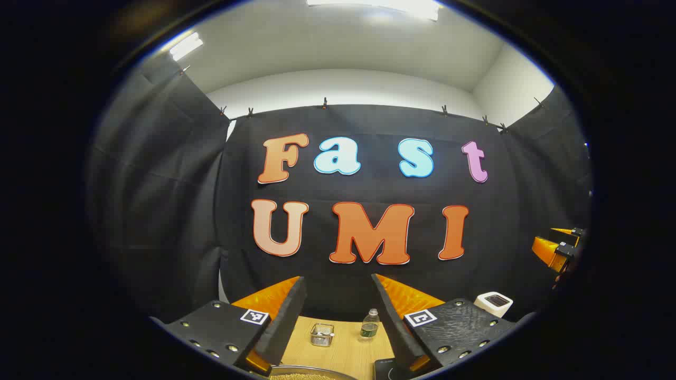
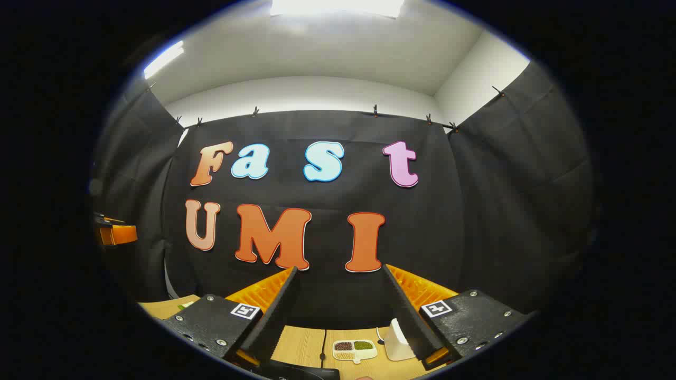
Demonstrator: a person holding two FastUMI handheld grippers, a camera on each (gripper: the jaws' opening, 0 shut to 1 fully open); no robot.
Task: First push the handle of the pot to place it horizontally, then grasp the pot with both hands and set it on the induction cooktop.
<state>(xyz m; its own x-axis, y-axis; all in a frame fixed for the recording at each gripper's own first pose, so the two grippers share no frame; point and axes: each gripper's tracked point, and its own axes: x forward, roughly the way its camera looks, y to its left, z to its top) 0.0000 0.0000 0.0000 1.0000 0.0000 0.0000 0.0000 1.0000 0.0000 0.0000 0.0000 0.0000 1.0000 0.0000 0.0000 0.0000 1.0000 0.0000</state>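
Note:
In the left gripper view, the pot's metal rim [image 1: 303, 371] peeks in at the bottom edge, just below my left gripper [image 1: 339, 279], which is open and holds nothing. A black corner of the induction cooktop [image 1: 387, 369] lies beside the rim, to its right. The pot's handle is hidden. In the right gripper view my right gripper [image 2: 339, 270] is also open and bare, raised above the cooktop's black edge [image 2: 296, 371]. Each gripper appears far off in the other's view, the right gripper [image 1: 557, 248] at the right edge, the left gripper [image 2: 113, 233] at the left edge.
On the wooden table [image 1: 348, 348] stand a small clear container [image 1: 322, 334], a water bottle [image 1: 369, 323] and a white device [image 1: 494, 303]. The right gripper view has a divided dish of beans [image 2: 355, 349], a white object [image 2: 397, 338] and a thin cable [image 2: 322, 354].

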